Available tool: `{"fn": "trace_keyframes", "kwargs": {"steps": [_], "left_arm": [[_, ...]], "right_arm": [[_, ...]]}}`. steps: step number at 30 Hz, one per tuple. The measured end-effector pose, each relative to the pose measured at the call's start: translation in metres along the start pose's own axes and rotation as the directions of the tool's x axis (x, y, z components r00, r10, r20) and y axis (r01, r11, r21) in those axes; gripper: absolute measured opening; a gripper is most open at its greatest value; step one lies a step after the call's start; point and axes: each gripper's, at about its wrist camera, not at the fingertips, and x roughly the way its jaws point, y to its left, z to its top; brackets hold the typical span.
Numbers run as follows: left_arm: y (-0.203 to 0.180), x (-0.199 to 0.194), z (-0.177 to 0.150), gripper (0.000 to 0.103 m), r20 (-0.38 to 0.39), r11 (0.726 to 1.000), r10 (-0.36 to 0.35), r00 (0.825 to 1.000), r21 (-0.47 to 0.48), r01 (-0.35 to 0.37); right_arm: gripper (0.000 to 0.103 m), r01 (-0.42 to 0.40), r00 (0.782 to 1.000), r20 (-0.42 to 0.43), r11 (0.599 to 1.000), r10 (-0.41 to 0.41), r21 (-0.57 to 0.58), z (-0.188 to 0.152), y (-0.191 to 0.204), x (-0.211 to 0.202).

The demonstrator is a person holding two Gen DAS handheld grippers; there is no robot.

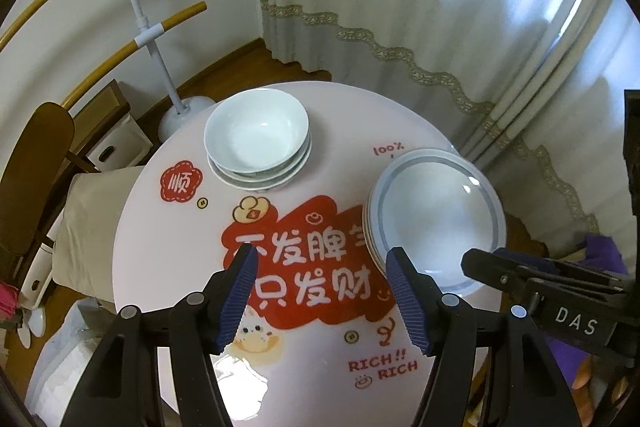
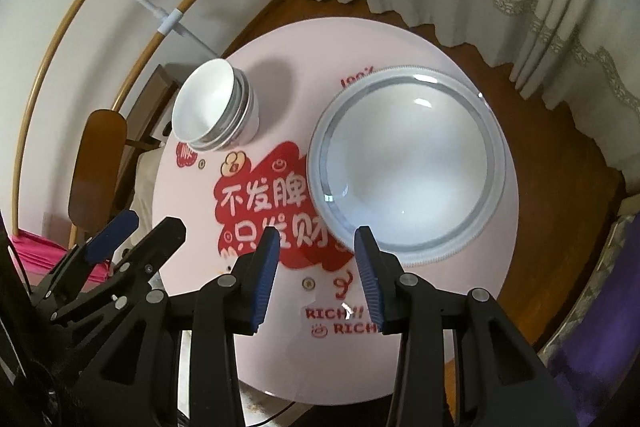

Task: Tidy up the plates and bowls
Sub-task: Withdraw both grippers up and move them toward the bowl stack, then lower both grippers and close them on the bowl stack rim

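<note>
Hovering with empty, parted jaws, the left gripper (image 1: pixel 322 259) and right gripper (image 2: pixel 316 239) should probably leave the bowls (image 1: pixel 258 139) and plates (image 2: pixel 406 163) squarely stacked, apart.

Round table (image 1: pixel 168 227) (printed top) carries stacked bowls (image 1: pixel 258 139), stacked plates (image 1: pixel 436 219).

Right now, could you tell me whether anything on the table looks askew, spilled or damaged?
Nothing stands out. The bowls sit nested in one stack, the plates lie stacked flat beside them, apart from the bowls, and the table shows no spill or breakage.
</note>
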Motion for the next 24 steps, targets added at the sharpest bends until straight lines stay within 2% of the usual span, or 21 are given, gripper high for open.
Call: {"fn": "trace_keyframes", "kwargs": {"steps": [9,14,18,20,24], "left_arm": [[0.001,0.026,0.022,0.062,-0.025,0.999,0.026,0.999,-0.031,-0.027],[0.011,0.037,0.039,0.063,-0.034,0.999,0.040,0.999,-0.009,-0.041],[0.028,0.046,0.054,0.065,-0.024,1.000,0.030,0.999,0.005,-0.030],[0.043,0.054,0.065,0.069,-0.019,1.000,0.020,1.000,0.010,-0.020],[0.075,0.073,0.082,0.069,-0.026,1.000,-0.007,1.000,0.012,0.007]], "right_arm": [[0.040,-0.019,0.999,-0.043,1.000,0.019,0.000,0.025,-0.005,0.021],[0.042,-0.052,0.998,-0.042,0.998,0.053,0.028,0.040,-0.002,0.027],[0.043,-0.055,0.998,-0.023,0.997,0.056,0.053,0.054,0.011,0.033],[0.045,-0.053,0.998,-0.015,0.996,0.054,0.071,0.061,0.019,0.038],[0.047,-0.032,0.999,0.015,0.994,0.031,0.109,0.074,0.040,0.051]]}}
